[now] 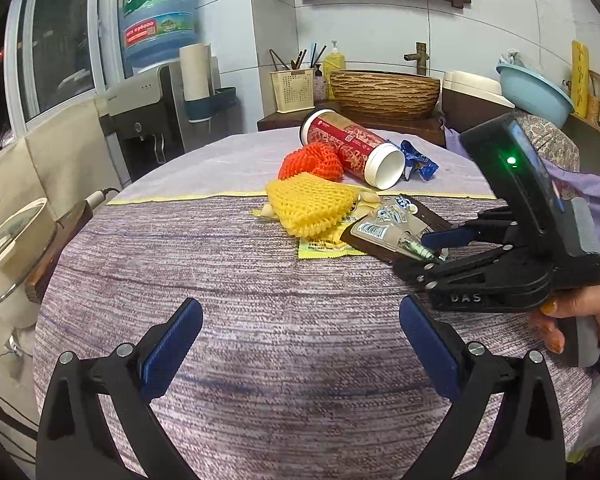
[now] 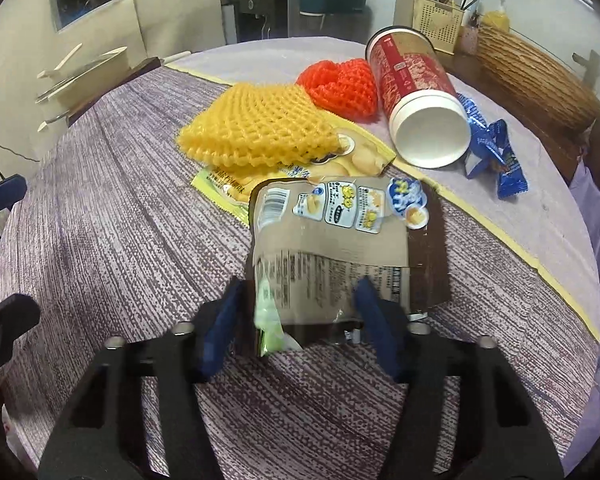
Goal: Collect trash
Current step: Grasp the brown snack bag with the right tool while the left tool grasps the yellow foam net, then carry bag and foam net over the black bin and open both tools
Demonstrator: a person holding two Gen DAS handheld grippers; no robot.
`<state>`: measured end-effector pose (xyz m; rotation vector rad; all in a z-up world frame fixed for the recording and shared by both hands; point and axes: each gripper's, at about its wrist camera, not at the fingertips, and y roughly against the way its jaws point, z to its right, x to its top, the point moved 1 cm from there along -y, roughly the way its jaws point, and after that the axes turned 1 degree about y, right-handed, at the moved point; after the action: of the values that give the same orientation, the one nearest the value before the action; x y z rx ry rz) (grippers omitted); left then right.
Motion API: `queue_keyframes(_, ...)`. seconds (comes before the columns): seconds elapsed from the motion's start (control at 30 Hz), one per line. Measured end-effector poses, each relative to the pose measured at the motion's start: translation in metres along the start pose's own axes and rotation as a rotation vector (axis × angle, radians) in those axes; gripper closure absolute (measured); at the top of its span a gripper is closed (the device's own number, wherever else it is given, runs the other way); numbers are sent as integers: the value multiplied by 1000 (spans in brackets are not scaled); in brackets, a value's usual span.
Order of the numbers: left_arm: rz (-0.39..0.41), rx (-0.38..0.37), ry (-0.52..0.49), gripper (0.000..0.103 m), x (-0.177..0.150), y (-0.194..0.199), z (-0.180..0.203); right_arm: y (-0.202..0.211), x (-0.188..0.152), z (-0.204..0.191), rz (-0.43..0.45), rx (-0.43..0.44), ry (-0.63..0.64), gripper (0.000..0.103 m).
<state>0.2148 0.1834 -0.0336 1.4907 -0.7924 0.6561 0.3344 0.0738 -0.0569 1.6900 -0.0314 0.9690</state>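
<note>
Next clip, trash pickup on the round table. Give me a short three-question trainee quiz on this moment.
1. True or false: the red cup stands upright.
2. Which net lies on the yellow wrapper: A orange, B yellow, C neither?
3. What sits between the right gripper's jaws?

Key: 1 false, it lies on its side with the open end toward the blue wrapper. 2 B. 3 the brown packet; the left gripper is open and empty.
</note>
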Motion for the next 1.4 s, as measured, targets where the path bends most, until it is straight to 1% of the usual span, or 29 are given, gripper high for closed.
queue_keyframes(0.1, -37, -4, 9, 5, 8, -16, -5, 0, 2, 7, 7, -4, -22, 74)
queue_keyframes(0.2, -54, -5, 26, 5, 20, -30, -10, 1, 2, 10, 19, 2, -36, 79)
queue_keyframes(0.27, -57, -4, 24, 5, 28, -37, -9, 4, 2, 9, 36, -16, -31, 81)
queue_keyframes(0.37, -71, -22, 33, 5, 44, -54, -8, 11, 0, 6, 59, -30, -31, 82)
queue_keyframes(0.5, -93, 4, 36, 5, 59, -81, -4, 26, -5, 1, 96, -68, -12, 82)
queue_keyframes(0.6, -114, 32, 40, 6, 66, -102, -3, 38, -11, 0, 116, -74, -5, 82)
queue_keyframes(0.7, -125, 16, 76, 7, 70, -113, -6, 52, -20, -3, 137, -84, 10, 82)
queue_keyframes(0.73, -129, 6, 86, 9, 71, -115, -5, 57, -23, -5, 144, -87, 17, 82)
queue_keyframes(0.77, -133, 0, 90, 18, 71, -117, -5, 59, -26, -5, 147, -86, 18, 82)
queue_keyframes(0.8, -145, -2, 87, 29, 70, -120, -4, 63, -30, -5, 151, -82, 14, 82)
queue_keyframes(0.83, -152, 1, 83, 36, 69, -121, -3, 65, -33, -5, 155, -77, 9, 82)
queue_keyframes(0.87, -154, 1, 80, 49, 68, -122, -2, 68, -36, -4, 159, -74, 4, 82)
queue_keyframes(0.9, -156, -1, 79, 57, 66, -121, -1, 71, -39, -3, 163, -74, -1, 82)
queue_keyframes(0.93, -150, 1, 79, 61, 64, -118, -1, 73, -40, -3, 168, -76, -5, 82)
queue_keyframes(1.0, -129, 12, 80, 77, 63, -111, -1, 79, -45, -1, 182, -85, -13, 82)
queue_keyframes(1.07, -110, 9, 84, 83, 62, -99, -1, 85, -50, 2, 197, -91, -22, 82)
queue_keyframes(1.2, -60, 20, 70, 84, 58, -73, 1, 98, -63, 9, 231, -93, -52, 82)
queue_keyframes(1.23, -42, 24, 65, 84, 55, -63, 2, 101, -67, 10, 238, -93, -60, 85)
queue_keyframes(1.27, -30, 25, 63, 84, 54, -57, 3, 105, -71, 13, 245, -92, -70, 92)
queue_keyframes(1.33, -2, 18, 59, 84, 46, -37, 9, 110, -80, 19, 255, -87, -90, 92)
queue_keyframes(1.4, 17, 2, 62, 84, 38, -21, 15, 115, -89, 25, 258, -79, -115, 96)
